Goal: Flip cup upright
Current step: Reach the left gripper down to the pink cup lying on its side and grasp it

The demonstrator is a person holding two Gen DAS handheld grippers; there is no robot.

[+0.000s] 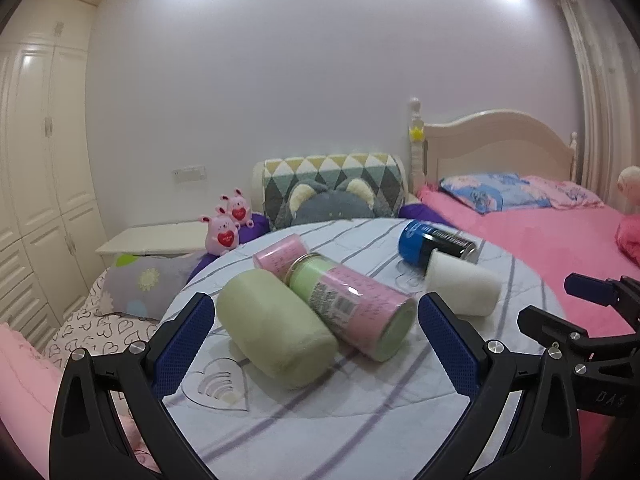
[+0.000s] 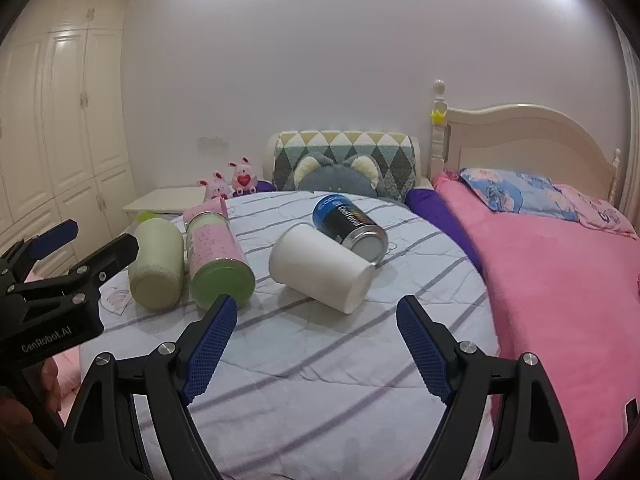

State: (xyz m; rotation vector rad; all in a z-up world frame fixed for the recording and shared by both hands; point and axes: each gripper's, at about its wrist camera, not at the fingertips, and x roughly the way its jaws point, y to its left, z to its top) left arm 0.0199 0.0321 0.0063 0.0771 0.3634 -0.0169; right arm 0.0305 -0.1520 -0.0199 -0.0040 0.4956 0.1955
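Note:
Several cups lie on their sides on a round table with a striped cloth (image 1: pixel 320 420) (image 2: pixel 320 380). A pale green cup (image 1: pixel 276 336) (image 2: pixel 156 264) lies beside a pink-and-green cup (image 1: pixel 352 306) (image 2: pixel 218 256). A white cup (image 1: pixel 460 286) (image 2: pixel 320 266) lies further right, next to a blue-and-black can (image 1: pixel 434 242) (image 2: pixel 350 222). My left gripper (image 1: pixel 316 312) is open, its jaws either side of the green and pink cups, a little short of them. My right gripper (image 2: pixel 316 316) is open and empty, just in front of the white cup.
A pink bed (image 2: pixel 560 280) runs along the right of the table. Behind the table stand a cushioned chair back (image 1: pixel 332 184), pink plush toys (image 1: pixel 224 232) and a white side table (image 1: pixel 156 238). Wardrobes (image 1: pixel 36 160) line the left wall.

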